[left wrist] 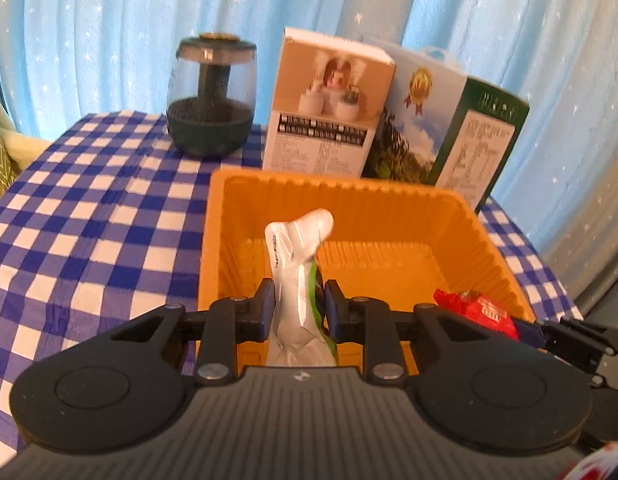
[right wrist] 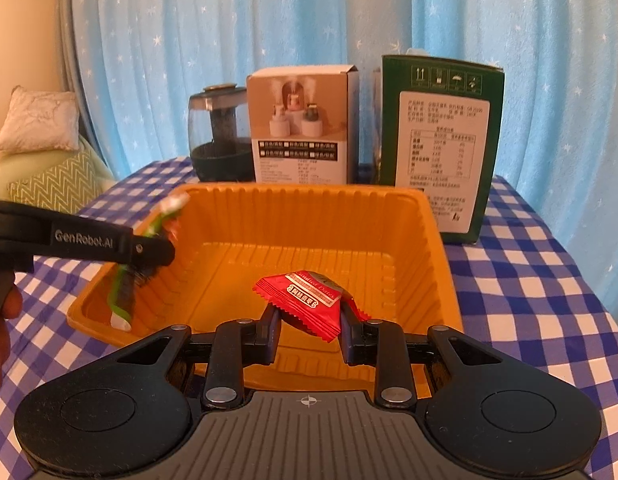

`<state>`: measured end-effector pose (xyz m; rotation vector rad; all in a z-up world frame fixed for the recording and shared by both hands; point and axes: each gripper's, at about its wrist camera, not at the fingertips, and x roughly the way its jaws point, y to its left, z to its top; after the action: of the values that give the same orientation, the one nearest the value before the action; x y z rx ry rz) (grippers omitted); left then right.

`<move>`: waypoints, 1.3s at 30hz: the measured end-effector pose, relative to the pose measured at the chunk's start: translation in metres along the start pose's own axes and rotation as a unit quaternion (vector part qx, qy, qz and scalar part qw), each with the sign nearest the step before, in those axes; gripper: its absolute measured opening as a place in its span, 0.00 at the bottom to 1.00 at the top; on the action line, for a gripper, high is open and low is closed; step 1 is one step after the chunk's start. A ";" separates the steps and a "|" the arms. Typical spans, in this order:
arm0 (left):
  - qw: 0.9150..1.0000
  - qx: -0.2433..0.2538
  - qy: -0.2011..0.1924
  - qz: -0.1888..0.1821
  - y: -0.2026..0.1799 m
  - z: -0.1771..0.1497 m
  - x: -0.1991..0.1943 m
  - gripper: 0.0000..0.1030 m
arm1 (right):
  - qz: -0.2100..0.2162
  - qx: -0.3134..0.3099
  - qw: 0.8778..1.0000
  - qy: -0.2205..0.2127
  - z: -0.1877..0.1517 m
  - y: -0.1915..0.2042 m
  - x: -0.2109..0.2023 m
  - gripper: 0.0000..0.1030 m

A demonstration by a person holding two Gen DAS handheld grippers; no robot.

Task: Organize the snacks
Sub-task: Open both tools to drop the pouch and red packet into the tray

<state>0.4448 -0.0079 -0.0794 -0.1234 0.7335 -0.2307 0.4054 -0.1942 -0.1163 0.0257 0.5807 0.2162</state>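
Here, the table wears a blue and white checked cloth (right wrist: 549, 280), and a light blue curtain with tiny white stars (right wrist: 269, 20) hangs behind it. Far to the left of the right claw sit a pale cushion (right wrist: 37, 124) and a green zigzag pillow (right wrist: 57, 184).

Straight ahead of both claws is an orange plastic tray (right wrist: 405, 216) with ribbed walls. Behind it, from left to right, stand a round glass jar with a dark lid (left wrist: 211, 96), a tan box showing little white humidifiers (left wrist: 329, 108), and a green box (right wrist: 441, 144) with a white label of small print and four white shipping signs on top. The print is too small to read. From the left claw, the front of that box shows sky, trees and a gold ribbon badge (left wrist: 419, 88).

The left claw (left wrist: 299, 304) is squeezed onto a white and green snack packet (left wrist: 297, 276), holding it upright over the near left edge of the tray. Its side reads "GenRobot.AI" in the right claw's view.

The right claw (right wrist: 309, 320) pinches a red candy packet (right wrist: 305, 300) with white and gold writing, tilted, above the near part of the tray. I can only read "Dates" on it.
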 end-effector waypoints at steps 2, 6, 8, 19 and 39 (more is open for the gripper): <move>1.000 0.005 0.004 0.003 -0.002 -0.001 0.001 0.23 | -0.001 -0.003 1.000 0.003 -0.001 0.001 0.001 0.29; 1.000 0.008 0.005 -0.001 -0.003 -0.003 -0.001 0.24 | -0.003 -0.002 1.000 0.005 -0.003 0.001 0.002 0.29; 1.000 0.008 0.004 0.001 -0.003 -0.002 -0.001 0.26 | -0.004 -0.003 1.000 0.008 -0.004 0.001 0.002 0.29; 1.000 0.007 -0.006 0.001 -0.001 -0.001 -0.011 0.32 | 0.002 0.008 1.000 -0.012 -0.003 -0.004 -0.005 0.74; 0.999 0.003 -0.042 0.009 -0.010 -0.048 -0.101 0.52 | -0.030 0.027 0.998 -0.056 -0.016 -0.005 -0.097 0.74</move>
<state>0.3385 0.0061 -0.0473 -0.1200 0.6496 -0.2084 0.3190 -0.2201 -0.0780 0.0725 0.4741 0.1400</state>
